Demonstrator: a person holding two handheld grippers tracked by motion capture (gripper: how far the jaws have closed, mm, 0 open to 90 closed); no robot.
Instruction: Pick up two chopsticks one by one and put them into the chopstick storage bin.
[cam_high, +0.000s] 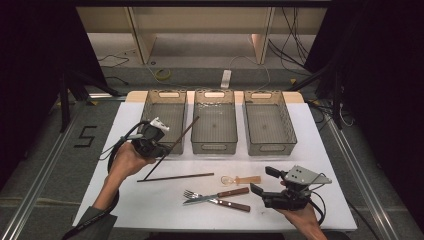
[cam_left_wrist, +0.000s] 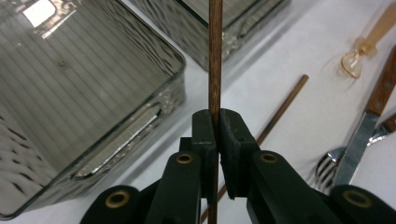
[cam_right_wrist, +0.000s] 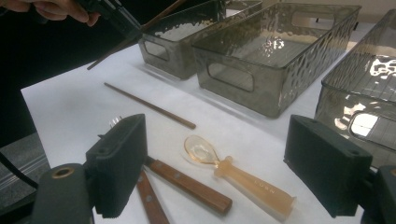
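Observation:
My left gripper (cam_high: 159, 145) (cam_left_wrist: 216, 126) is shut on a brown chopstick (cam_high: 182, 134) (cam_left_wrist: 215, 56). It holds the stick tilted in front of the left clear bin (cam_high: 150, 107), with the upper end over that bin's right corner. A second chopstick (cam_high: 175, 177) (cam_right_wrist: 149, 106) lies flat on the white table. My right gripper (cam_high: 265, 181) (cam_right_wrist: 223, 165) stands open at the front right. An amber plastic spoon (cam_high: 241, 179) (cam_right_wrist: 233, 172) lies on the table with its handle end between the wide jaws, untouched by the pads.
Three clear bins stand in a row at the back; the middle bin (cam_high: 214, 147) and right bin (cam_high: 270, 149) hold nothing. A wooden-handled knife (cam_high: 232, 192) and fork (cam_high: 235, 204) lie crossed left of the right gripper. The table's front edge is near both hands.

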